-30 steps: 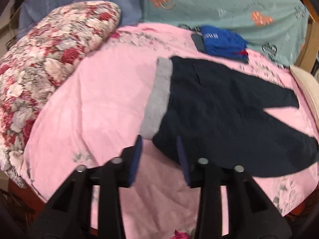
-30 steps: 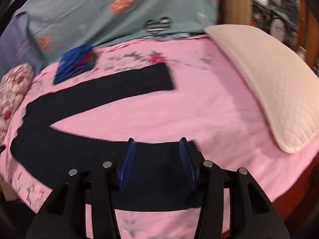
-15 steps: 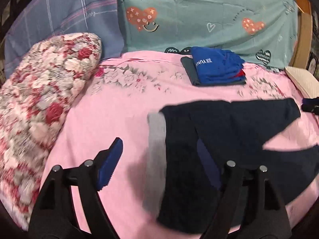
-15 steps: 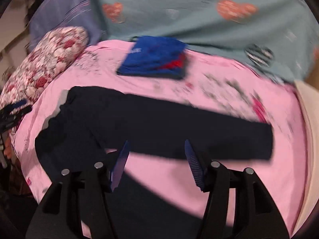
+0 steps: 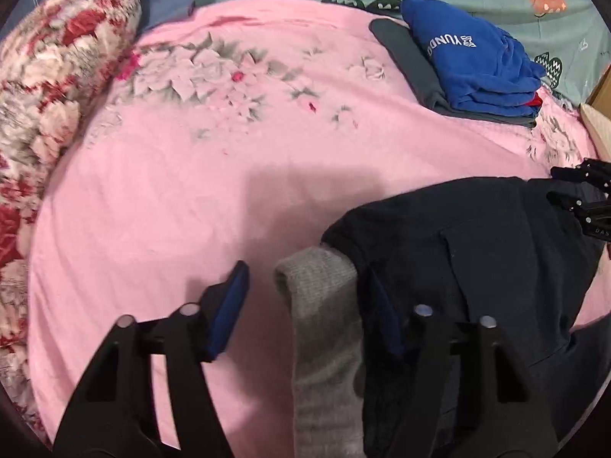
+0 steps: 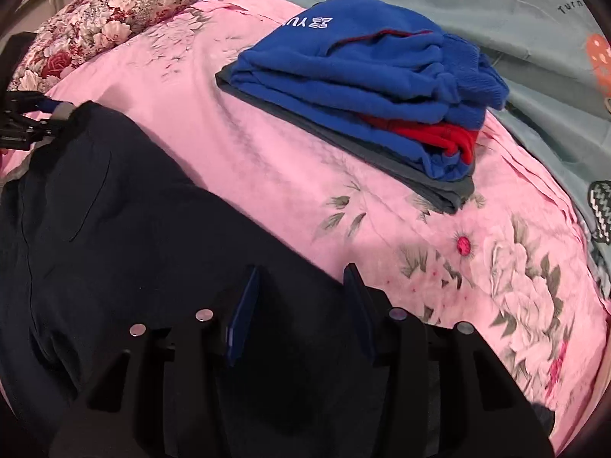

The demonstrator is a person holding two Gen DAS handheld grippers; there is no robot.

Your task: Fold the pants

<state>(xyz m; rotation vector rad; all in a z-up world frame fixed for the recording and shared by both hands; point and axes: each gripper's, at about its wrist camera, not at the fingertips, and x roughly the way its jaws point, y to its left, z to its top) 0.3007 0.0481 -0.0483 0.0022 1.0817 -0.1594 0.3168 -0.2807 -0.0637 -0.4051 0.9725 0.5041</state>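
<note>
Dark navy pants [image 5: 477, 267] with a grey waistband [image 5: 320, 305] lie on the pink floral bedsheet [image 5: 172, 191]. My left gripper [image 5: 305, 305] is open, its jaws on either side of the far end of the waistband. My right gripper [image 6: 301, 305] is open over the dark fabric [image 6: 133, 229] at the far edge of the pants. The right gripper shows at the right edge of the left wrist view [image 5: 588, 202]. The left gripper shows at the left edge of the right wrist view [image 6: 26, 122].
A stack of folded clothes, blue on top [image 6: 362, 76] with red and grey beneath, sits at the back of the bed [image 5: 477, 61]. A floral pillow [image 5: 46, 87] lies at the left. A teal heart-print cover [image 6: 515, 11] stands behind.
Both grippers have moved in low and close to the pants. The left one now straddles the waistband end. The right one has swung from the leg area to the pants' far edge.
</note>
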